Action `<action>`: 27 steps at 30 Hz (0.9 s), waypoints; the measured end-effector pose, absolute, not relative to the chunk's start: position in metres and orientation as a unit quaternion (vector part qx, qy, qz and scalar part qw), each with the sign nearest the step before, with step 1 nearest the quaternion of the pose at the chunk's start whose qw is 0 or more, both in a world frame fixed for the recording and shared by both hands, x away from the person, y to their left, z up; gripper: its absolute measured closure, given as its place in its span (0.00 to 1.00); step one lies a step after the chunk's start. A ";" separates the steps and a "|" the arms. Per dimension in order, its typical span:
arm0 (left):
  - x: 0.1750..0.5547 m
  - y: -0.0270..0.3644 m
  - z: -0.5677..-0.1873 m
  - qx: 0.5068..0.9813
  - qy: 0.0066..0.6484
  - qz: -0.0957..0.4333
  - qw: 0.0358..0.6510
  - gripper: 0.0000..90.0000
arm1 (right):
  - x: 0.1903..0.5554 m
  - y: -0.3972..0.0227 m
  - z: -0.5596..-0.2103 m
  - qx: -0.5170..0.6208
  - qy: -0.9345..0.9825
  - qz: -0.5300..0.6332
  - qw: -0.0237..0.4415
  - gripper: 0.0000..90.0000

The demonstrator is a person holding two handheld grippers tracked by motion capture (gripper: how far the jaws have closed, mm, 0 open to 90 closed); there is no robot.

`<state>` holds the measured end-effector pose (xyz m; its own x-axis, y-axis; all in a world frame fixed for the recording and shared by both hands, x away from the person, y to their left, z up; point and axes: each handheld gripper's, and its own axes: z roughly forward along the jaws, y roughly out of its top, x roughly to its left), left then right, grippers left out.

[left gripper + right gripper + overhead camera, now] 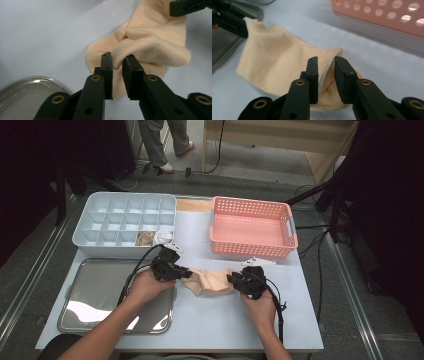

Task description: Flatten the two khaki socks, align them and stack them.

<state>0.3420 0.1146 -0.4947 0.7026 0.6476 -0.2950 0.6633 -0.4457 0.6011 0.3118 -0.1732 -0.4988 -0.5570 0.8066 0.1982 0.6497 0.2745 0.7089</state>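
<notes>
Lying crumpled at centre frame on the bench [210, 320]: beige sock [212, 281], a fold between slightly parted fingers of left gripper [186, 274] and right gripper [232, 279], neither visibly pinching

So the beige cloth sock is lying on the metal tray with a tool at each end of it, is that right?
Not quite. The beige cloth sock lies on the pale table top, beside the metal tray, not on it. The high view shows this. The left tool and right tool are indeed at its two ends.
</notes>
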 end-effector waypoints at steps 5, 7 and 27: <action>0.341 0.117 -0.491 0.849 0.384 -0.017 0.364 0.83 | 0.314 -0.179 -0.491 0.463 0.782 0.403 0.102 0.79; 0.339 0.117 -0.490 0.849 0.382 -0.015 0.365 0.82 | 0.317 -0.179 -0.491 0.464 0.781 0.405 0.100 0.79; 0.340 0.109 -0.500 0.843 0.378 -0.050 0.380 1.00 | 0.325 -0.173 -0.501 0.465 0.799 0.372 0.088 0.97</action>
